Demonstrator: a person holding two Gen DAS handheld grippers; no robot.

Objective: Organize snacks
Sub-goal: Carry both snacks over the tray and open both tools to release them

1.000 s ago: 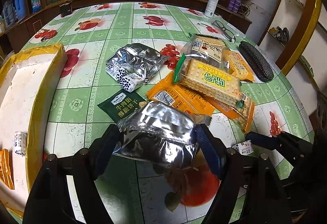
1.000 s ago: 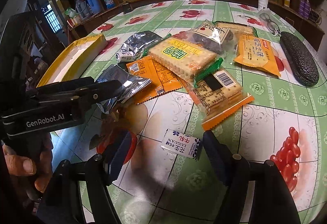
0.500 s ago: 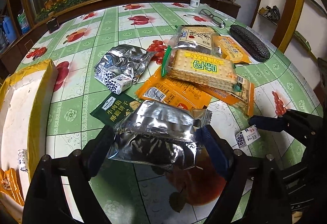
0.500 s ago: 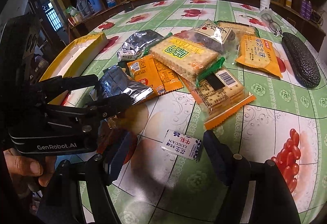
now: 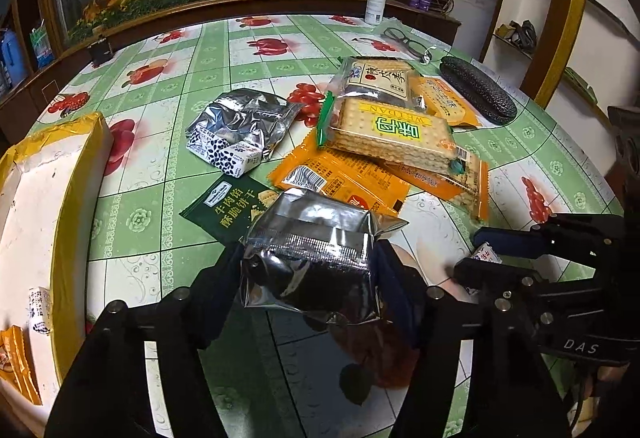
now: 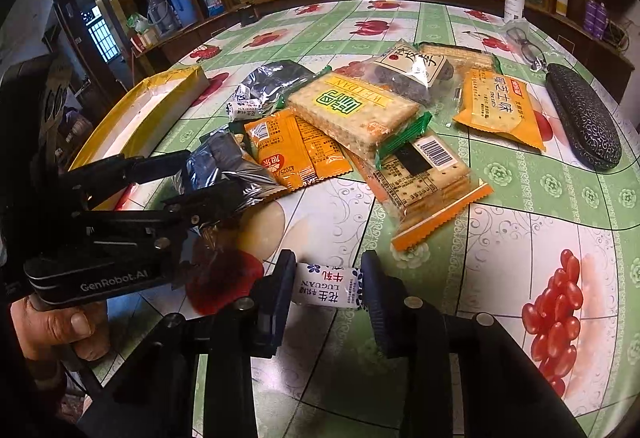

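- Room dim overall; corners of both views fall to black vignette.
- Tablecloth evenly lit from above, colours saturated, slight green cast.
- Specular glare on silver foil packet and on second foil bag; crinkles read as white streaks.
- Soft, short shadows under the snack pile; dark shadow below the foil packet.
- Strong fisheye bowing: table edge curves, shelf uprights bend.
- Centre sharp, printed labels legible; periphery softer.
- Small window blown out bright against the dark cabinet.
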